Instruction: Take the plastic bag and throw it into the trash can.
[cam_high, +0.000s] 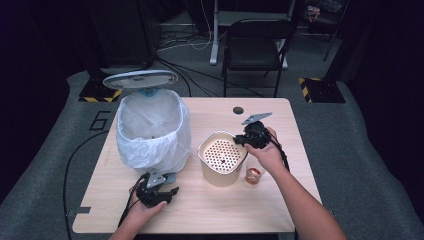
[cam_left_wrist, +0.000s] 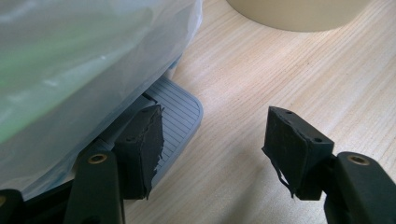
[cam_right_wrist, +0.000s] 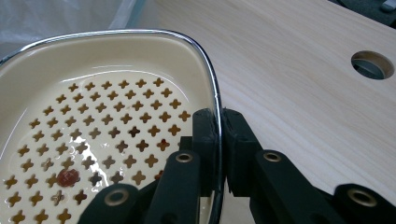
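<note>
The right tool (cam_high: 246, 140) is clenched on the rim of the cream strainer basket (cam_high: 221, 151): in the right gripper view its two black jaws stand almost together, one inside the basket's wall and one outside, with the thin chrome-edged rim (cam_right_wrist: 212, 93) pinched between the pads. The grip sits on the basket's right side as the high view shows it, near the far corner. The basket stands upright on the desk (cam_high: 210, 200), near its middle, just to the right of the bin (cam_high: 152, 131) lined with a white plastic bag. Its floor is pierced with cross-shaped holes and looks wet, and a small reddish scrap (cam_right_wrist: 68, 177) lies on it. A small glass cup (cam_high: 254, 175) with something orange-brown inside stands on the desk just beside the basket, under the right hand (cam_high: 270, 152). The left tool (cam_high: 159, 192) is released and holds nothing: in the left gripper view its jaws stand apart with bare wood between them. One pad (cam_left_wrist: 142, 144) lies over the grey ribbed pedal (cam_left_wrist: 180, 114) at the foot of the bin; whether it touches the pedal I cannot tell. The other pad (cam_left_wrist: 292, 144) hangs over the open desk. The bag (cam_left_wrist: 84, 60) bulges just above that pedal. The bin's lid (cam_high: 140, 79) stands raised behind it.
</note>
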